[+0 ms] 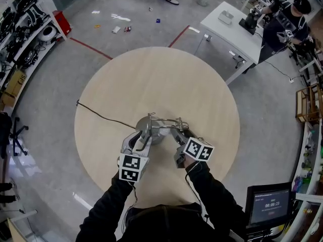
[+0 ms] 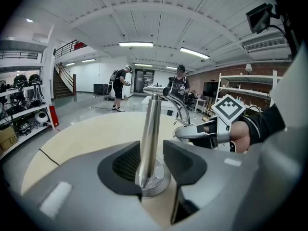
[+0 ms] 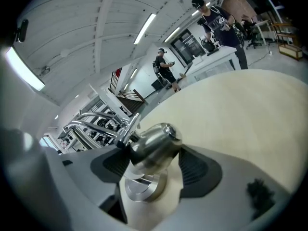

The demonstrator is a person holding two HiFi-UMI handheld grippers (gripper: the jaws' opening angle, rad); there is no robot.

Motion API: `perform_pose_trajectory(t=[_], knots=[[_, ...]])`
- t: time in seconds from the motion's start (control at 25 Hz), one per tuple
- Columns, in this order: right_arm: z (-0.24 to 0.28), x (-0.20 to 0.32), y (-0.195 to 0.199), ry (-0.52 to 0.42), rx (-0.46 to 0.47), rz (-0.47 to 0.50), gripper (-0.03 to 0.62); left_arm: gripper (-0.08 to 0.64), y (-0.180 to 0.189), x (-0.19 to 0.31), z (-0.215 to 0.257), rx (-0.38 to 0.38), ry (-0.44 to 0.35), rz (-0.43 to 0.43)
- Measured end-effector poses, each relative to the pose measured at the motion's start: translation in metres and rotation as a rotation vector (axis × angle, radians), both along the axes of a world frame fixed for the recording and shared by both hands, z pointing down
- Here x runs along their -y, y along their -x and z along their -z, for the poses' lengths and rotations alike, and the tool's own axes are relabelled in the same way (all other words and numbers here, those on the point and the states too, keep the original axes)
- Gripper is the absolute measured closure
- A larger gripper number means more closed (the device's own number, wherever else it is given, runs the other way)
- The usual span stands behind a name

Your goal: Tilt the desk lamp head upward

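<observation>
The desk lamp (image 1: 160, 127) stands on its round base (image 2: 156, 182) near my edge of the round table (image 1: 151, 74). Its lamp head (image 3: 154, 143) sits pinched between the 2 jaws of my right gripper (image 3: 154, 165), the pads pressing on either side of the chrome shell. My left gripper (image 2: 151, 160) is clamped on the upright pole (image 2: 151, 129) just above the base. A black cord (image 1: 101, 116) trails from the lamp toward the table's left rim.
</observation>
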State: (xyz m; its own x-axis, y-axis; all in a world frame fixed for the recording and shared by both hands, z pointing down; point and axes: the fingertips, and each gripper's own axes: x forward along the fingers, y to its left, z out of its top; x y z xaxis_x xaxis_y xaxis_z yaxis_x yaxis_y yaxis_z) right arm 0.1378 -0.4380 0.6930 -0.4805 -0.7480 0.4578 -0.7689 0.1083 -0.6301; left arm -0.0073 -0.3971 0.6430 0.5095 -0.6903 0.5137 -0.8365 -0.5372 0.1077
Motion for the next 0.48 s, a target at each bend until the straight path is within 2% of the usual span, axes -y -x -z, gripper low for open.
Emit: perform_pose_trajectory(t=[0.16,0.48], knots=[[0.000,0.012,-0.015,-0.022,-0.070,-0.010,0.265,0.405,-0.003,0.009,-0.003,0.004,-0.016,0.007],[0.042,0.007,-0.034,-0.099,-0.230,-0.010,0.265,0.405,0.002,-0.007,0.019,-0.001,-0.045,0.018]])
